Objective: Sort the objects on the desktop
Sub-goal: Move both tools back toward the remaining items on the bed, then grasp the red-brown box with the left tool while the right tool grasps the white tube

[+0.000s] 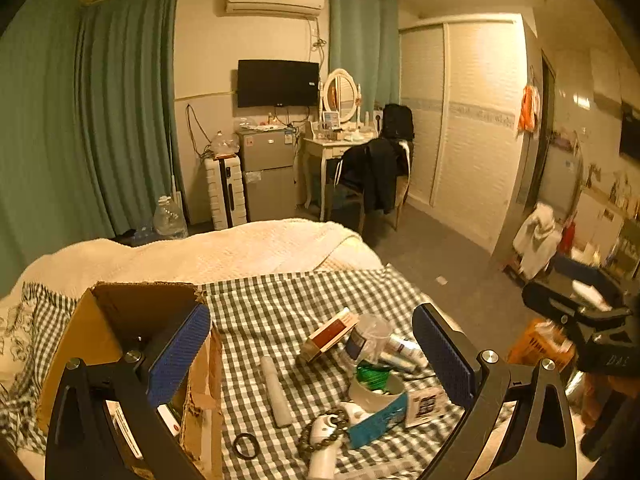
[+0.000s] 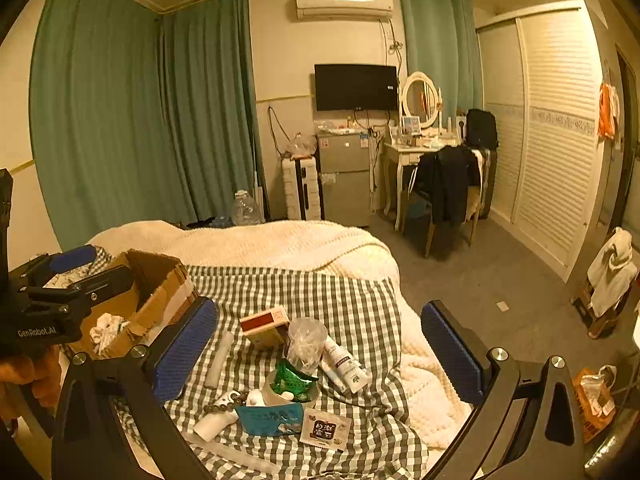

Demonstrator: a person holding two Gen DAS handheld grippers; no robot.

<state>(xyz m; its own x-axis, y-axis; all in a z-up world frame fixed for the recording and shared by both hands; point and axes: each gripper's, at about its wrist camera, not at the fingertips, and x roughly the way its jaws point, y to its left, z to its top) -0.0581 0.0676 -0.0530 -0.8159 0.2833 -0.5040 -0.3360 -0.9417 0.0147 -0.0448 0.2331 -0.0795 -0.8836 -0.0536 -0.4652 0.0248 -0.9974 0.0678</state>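
Cardboard box (image 2: 156, 292) holding crumpled white cloth (image 2: 106, 330)

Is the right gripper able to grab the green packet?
Probably yes. The right gripper is open and empty, and the green packet lies ahead between its fingers, though a clear plastic cup leans over it.

Home bedroom, lived-in. Directly ahead of the gripper: bed (image 2: 280, 248) under a cream blanket, a checked sheet (image 2: 304, 292) nearer. Beyond the bed, far wall: wall-mounted TV (image 2: 355, 87), air conditioner (image 2: 344, 5) above it, small fridge (image 2: 345, 176) below, white suitcase (image 2: 302, 188) beside the fridge. Ahead and to the right: dressing table (image 2: 408, 152) with an oval mirror (image 2: 420, 98), chair (image 2: 448, 196) draped in dark clothes. Far right: louvred sliding wardrobe (image 2: 552, 136). Left: teal curtains (image 2: 120, 120) floor to ceiling. Large water bottle (image 2: 244, 208) on the floor past the bed.
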